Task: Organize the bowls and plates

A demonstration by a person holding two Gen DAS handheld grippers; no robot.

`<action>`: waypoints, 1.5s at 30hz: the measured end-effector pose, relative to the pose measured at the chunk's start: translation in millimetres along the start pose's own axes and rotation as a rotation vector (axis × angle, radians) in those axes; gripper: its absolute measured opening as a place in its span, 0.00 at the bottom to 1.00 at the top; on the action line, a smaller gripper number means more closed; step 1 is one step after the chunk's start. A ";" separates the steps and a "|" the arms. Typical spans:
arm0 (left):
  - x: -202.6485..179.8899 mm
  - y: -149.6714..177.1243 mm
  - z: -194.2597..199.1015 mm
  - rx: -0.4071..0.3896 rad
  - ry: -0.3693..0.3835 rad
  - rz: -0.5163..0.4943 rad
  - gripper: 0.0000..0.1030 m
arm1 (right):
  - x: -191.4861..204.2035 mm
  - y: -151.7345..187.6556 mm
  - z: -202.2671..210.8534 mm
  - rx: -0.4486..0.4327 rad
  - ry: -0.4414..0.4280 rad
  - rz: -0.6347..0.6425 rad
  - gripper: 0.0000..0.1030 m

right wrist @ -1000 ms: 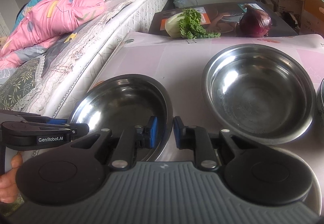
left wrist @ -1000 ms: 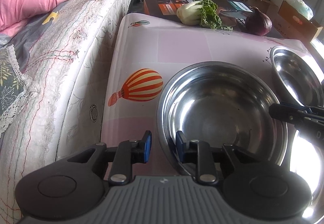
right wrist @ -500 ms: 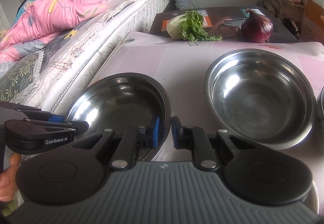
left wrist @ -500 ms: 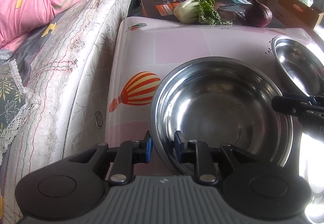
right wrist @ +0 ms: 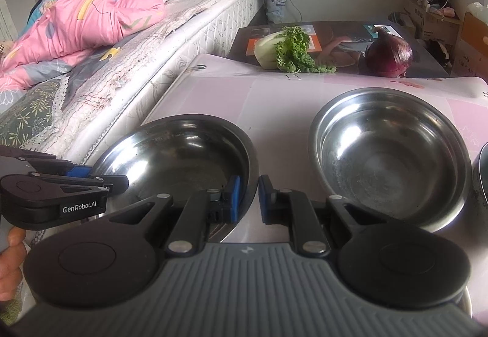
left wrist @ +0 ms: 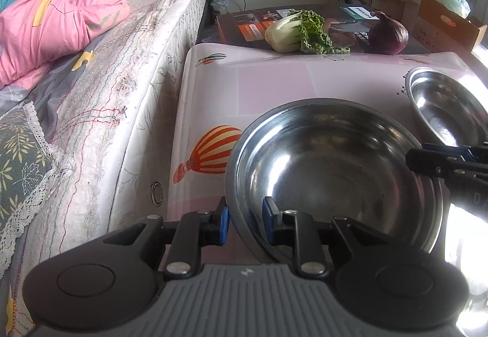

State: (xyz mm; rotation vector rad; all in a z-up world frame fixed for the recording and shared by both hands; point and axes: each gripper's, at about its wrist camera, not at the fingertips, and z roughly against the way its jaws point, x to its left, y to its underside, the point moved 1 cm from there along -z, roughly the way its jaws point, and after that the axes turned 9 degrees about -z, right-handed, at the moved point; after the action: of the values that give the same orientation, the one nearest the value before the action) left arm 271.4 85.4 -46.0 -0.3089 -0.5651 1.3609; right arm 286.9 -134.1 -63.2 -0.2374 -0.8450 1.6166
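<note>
Apparently a third bowl (right wrist: 482,172) sits mostly cropped.

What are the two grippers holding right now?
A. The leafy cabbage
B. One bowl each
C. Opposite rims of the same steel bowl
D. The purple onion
C: the left gripper pinches the near rim of the steel bowl, while the right gripper clamps that bowl's other rim.

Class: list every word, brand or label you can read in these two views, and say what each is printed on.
"GenRobot.AI": white lettering on the side of the left tool.
"PHILIPS": on the dark printed box behind the table.
Other print on that box, and the writing on the cardboard cartons, is too small to read.
</note>
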 end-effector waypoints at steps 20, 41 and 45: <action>-3.7 -2.7 21.0 -0.049 -0.019 -0.014 0.23 | 1.1 -1.6 14.8 -0.028 -0.005 0.003 0.12; -17.9 -8.2 51.7 -0.117 -0.021 -0.053 0.23 | -10.8 -4.0 42.5 -0.060 -0.022 -0.041 0.12; -22.6 -10.7 58.5 -0.130 -0.015 -0.058 0.23 | -15.2 -4.2 49.7 -0.066 -0.023 -0.054 0.12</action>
State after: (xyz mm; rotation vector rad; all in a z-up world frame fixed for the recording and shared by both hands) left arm 245.8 54.7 3.5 -0.3849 -0.6716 1.2746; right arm 264.8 -167.3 -29.7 -0.2410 -0.9163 1.5454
